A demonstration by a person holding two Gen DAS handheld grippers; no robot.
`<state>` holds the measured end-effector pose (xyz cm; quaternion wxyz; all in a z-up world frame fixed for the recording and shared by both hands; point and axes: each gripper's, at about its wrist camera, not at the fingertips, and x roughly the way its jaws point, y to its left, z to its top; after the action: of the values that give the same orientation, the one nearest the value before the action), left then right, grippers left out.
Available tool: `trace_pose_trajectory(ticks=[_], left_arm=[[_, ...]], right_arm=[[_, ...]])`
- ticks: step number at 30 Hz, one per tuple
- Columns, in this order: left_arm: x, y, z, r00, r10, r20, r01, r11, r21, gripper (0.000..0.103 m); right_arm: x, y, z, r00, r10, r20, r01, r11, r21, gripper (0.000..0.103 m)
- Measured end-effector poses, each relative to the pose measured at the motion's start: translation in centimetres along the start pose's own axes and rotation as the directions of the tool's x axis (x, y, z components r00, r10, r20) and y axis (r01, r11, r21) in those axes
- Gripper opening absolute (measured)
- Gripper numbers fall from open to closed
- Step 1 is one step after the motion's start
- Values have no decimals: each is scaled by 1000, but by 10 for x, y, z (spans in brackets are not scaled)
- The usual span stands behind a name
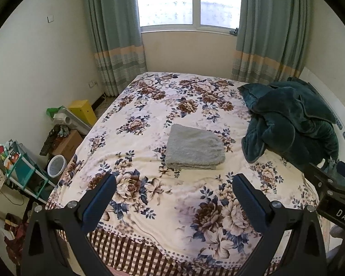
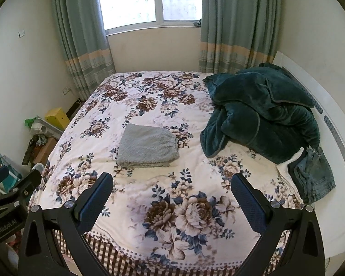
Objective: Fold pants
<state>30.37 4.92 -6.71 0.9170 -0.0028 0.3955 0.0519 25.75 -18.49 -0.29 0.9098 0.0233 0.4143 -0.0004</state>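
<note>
Grey fleecy pants lie folded into a flat rectangle near the middle of the floral bed; they also show in the right wrist view. My left gripper is open and empty, held above the bed's near edge, short of the pants. My right gripper is open and empty too, beside the left one, which shows at the left of its view. The right gripper's body shows at the right of the left wrist view.
A dark green plush blanket is heaped on the bed's right side. Blue jeans and a white cloth lie by the white headboard. Boxes, a white bin and a shelf crowd the floor left of the bed.
</note>
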Motion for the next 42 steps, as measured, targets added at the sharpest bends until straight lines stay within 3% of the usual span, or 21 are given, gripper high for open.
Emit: trace_pose_trajectory(ticks=[17,42], left_arm=[[3,7,3,1000,28,14,-28,1000,1,103],[4,6,17,1000,13,27,-13,1000,20,103]], right_arm=[[5,6,-4,1000,12,-10,-12,1000,-3,103],[6,16,3,1000,16,-5,-16,1000,-5,103]])
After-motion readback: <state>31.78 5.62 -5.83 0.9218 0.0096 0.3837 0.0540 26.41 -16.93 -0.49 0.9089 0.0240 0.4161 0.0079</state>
